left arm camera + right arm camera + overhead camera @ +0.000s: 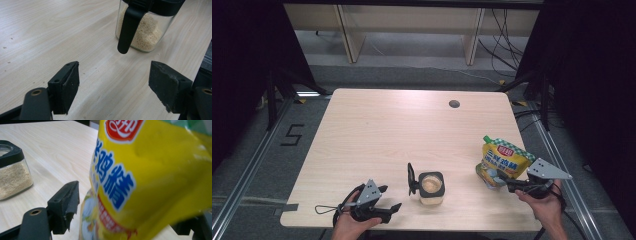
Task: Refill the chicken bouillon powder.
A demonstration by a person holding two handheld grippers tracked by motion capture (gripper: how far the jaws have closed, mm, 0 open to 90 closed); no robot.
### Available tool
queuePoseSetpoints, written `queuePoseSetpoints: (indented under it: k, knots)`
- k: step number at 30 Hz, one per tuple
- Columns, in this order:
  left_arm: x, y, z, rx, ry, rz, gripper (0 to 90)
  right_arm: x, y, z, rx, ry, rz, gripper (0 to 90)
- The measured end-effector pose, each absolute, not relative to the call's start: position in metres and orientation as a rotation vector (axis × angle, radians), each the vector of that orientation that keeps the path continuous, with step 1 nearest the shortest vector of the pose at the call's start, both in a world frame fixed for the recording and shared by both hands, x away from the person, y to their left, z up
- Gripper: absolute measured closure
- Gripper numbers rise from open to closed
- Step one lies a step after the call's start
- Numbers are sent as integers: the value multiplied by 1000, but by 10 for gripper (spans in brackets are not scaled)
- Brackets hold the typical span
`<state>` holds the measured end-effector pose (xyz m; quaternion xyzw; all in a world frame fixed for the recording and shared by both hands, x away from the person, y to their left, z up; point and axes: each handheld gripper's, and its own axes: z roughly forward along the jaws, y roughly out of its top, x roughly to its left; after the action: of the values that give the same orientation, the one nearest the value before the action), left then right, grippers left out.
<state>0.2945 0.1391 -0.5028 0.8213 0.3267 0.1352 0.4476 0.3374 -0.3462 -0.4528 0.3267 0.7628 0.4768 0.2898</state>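
Two things matter on the bench (377, 125) in front of me: a yellow seasoning pouch (502, 161) near its right edge, and a square glass jar (431, 188) of pale granules at the middle front, its black lid (411, 179) flipped open to its left.

My right gripper (514, 186) is far the nearer to the pouch. In the right gripper view the pouch (147, 177) stands between the jaws, its long axis running upward and leaning away to the right. The left jaw stands just clear of the pouch, so I judge the grip released; the right jaw is hidden behind the pouch.

My left gripper (384, 205) rests low at the front left, jaws spread wide with nothing between them. In its view the jar (143, 30) lies ahead, slightly right of centre, well apart from the jaws.
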Motion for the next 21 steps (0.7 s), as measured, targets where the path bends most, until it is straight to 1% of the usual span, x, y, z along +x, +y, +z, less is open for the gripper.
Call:
queuePoseSetpoints:
  k: [1,2,3,4,6,7,11,13,14,16,17,18,21]
  knots:
    - [294,138,-503,2013,798,331,243,333,-347,-452,903,2040,1259,225]
    - [295,139,-502,2027,785,339,243,331,-348,-452,882,2019,1248,226]
    - [295,139,-503,2018,788,336,243,328,-348,-451,911,2023,1238,226]
    - [294,137,-504,1994,819,326,243,328,-350,-451,873,2031,1224,226]
    - [296,141,-503,2032,780,351,243,320,-350,-452,931,2023,1205,225]
    - [296,141,-502,2036,794,343,244,318,-351,-452,922,2028,1195,226]
    - [296,141,-503,2027,799,340,244,304,-351,-456,1004,2049,1171,234]
    - [294,138,-504,1998,813,331,255,301,-352,-457,990,2050,1138,232]
    - [295,140,-502,2045,794,344,261,297,-352,-457,1024,2041,1135,232]
    - [295,140,-502,2044,797,348,261,292,-354,-458,1050,2052,1132,228]
    - [294,137,-504,1999,815,335,260,288,-352,-459,1089,2052,1141,229]
    - [295,139,-502,2028,800,349,259,288,-354,-459,1063,2057,1128,230]
    - [296,140,-502,2037,786,352,258,284,-354,-461,1058,2067,1107,227]
